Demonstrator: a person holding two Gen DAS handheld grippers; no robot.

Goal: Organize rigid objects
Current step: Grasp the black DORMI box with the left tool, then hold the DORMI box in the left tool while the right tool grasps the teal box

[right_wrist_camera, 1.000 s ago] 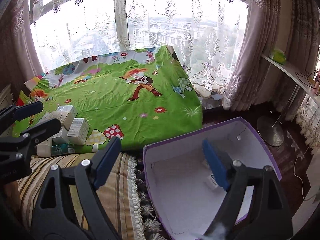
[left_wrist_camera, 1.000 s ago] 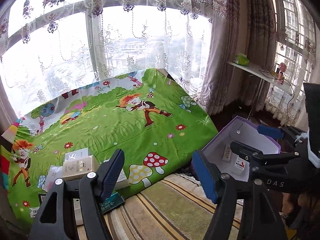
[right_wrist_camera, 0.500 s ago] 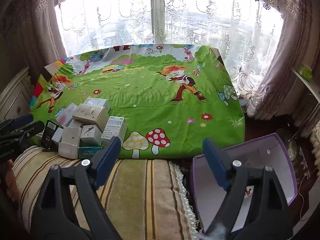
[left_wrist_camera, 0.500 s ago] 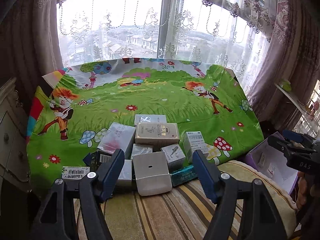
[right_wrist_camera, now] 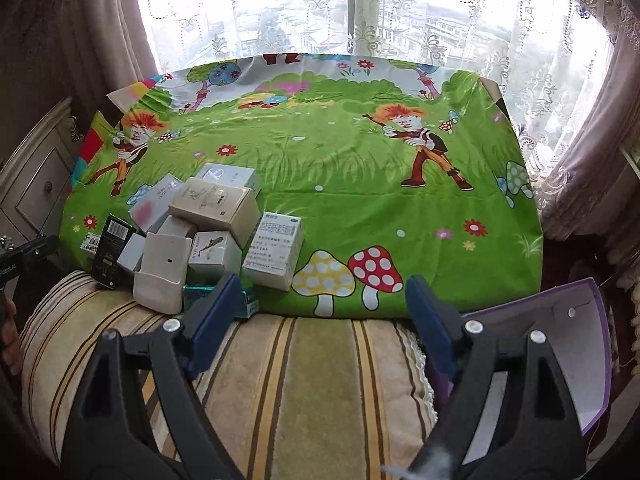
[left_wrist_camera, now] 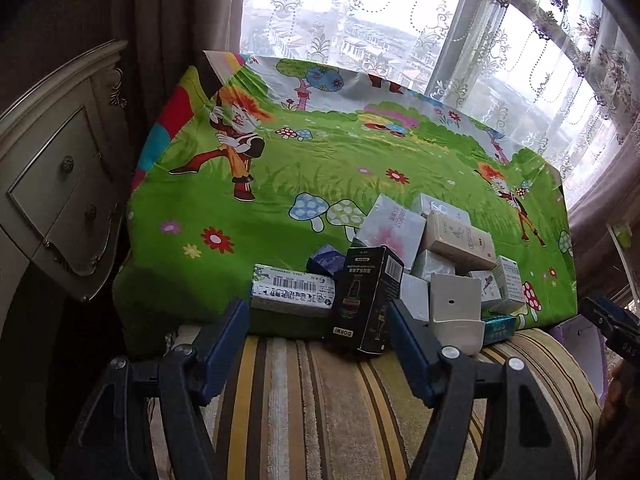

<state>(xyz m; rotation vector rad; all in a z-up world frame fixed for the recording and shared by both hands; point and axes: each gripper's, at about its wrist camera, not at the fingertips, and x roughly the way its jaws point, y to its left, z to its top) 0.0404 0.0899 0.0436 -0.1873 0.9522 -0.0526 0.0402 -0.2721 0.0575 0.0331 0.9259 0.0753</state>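
A pile of several small cartons sits at the near left edge of the green cartoon cloth (right_wrist_camera: 360,184). It holds a black DORMI box (left_wrist_camera: 366,298), a flat barcode box (left_wrist_camera: 292,294), a grey-white plastic holder (left_wrist_camera: 454,312) and a beige box (right_wrist_camera: 216,206). A white medicine box (right_wrist_camera: 276,250) stands at the pile's right. My left gripper (left_wrist_camera: 318,344) is open and empty just in front of the black box. My right gripper (right_wrist_camera: 320,320) is open and empty over the striped cushion. A purple-edged storage box (right_wrist_camera: 576,344) stands at the right.
A striped cushion (right_wrist_camera: 304,392) runs along the front. A cream drawer cabinet (left_wrist_camera: 52,200) stands left of the cloth. Lace curtains (right_wrist_camera: 360,8) and the window are behind. The right gripper's tip (left_wrist_camera: 608,322) shows at the right edge of the left wrist view.
Both grippers have swung left, away from the purple box and toward the carton pile. The left gripper now faces the pile close up. Both stay open and empty.
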